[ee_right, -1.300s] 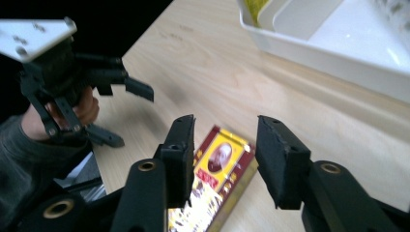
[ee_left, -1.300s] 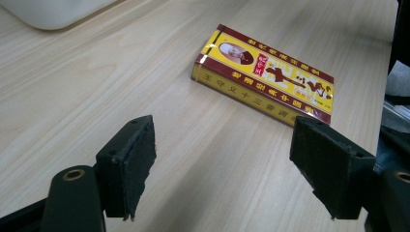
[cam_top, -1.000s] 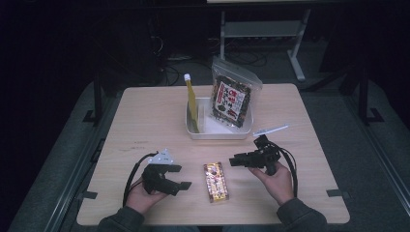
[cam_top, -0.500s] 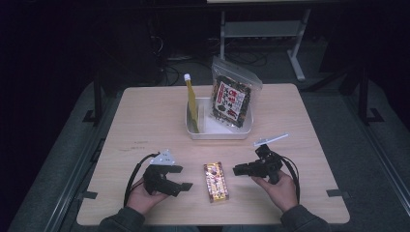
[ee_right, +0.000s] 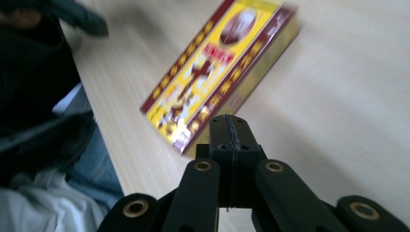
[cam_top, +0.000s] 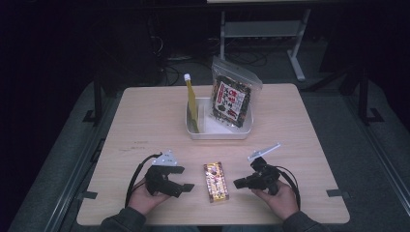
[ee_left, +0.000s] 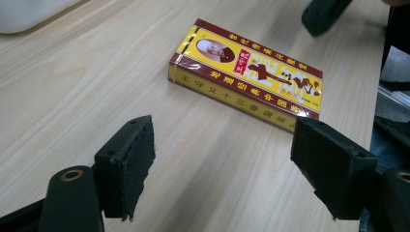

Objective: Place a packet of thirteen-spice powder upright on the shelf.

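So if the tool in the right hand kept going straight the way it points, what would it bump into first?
Most likely the yellow and red box. The right tool, its jaws shut together with nothing between them, points at the box's near end, which lies just ahead on the table. How much gap remains is hard to judge.

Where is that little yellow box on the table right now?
In the high view, the yellow box lies flat near the table's front edge, between the left gripper and right gripper, untouched by either.
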`<state>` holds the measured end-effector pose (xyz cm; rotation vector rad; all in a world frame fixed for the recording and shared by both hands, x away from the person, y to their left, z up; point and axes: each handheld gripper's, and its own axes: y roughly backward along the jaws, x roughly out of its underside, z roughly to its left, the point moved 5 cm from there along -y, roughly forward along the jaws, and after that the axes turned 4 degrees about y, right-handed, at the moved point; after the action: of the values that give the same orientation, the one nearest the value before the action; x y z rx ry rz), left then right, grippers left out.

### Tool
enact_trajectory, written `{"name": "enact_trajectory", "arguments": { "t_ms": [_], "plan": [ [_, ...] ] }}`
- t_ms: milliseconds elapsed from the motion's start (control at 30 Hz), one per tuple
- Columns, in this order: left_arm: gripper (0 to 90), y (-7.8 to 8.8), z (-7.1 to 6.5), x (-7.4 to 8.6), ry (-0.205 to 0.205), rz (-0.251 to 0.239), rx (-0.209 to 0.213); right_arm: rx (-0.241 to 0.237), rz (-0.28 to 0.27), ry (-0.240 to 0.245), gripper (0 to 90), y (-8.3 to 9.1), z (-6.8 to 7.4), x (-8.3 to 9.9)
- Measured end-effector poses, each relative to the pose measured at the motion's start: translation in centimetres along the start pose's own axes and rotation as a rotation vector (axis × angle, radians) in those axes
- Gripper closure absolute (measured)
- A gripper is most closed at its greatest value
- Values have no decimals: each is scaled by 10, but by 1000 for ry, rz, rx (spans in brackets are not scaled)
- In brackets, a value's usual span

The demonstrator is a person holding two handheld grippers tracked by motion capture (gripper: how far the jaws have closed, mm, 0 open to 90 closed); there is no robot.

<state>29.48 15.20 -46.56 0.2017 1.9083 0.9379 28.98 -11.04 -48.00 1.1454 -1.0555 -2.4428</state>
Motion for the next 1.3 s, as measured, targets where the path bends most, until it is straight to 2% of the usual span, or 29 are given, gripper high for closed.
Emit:
{"name": "enact_trajectory", "arguments": {
  "t_ms": [67,233,400,1000,1233,1300],
  "plan": [
    [230,0,0,0,3,-2,1,-27,18,-6,897,-5,4,4],
    [230,0,-1,0,0,-2,2,-38,66,15,897,-16,13,9],
    [229,0,0,1,1,0,1,-62,81,31,897,-25,21,7],
    [227,2,0,1,-1,-2,3,-126,65,72,896,-59,42,-19],
    [226,1,-1,1,-7,2,3,-137,58,80,895,-69,45,-29],
    [225,0,-2,1,-10,3,2,-127,56,90,882,-69,44,-30]
  ]
}}
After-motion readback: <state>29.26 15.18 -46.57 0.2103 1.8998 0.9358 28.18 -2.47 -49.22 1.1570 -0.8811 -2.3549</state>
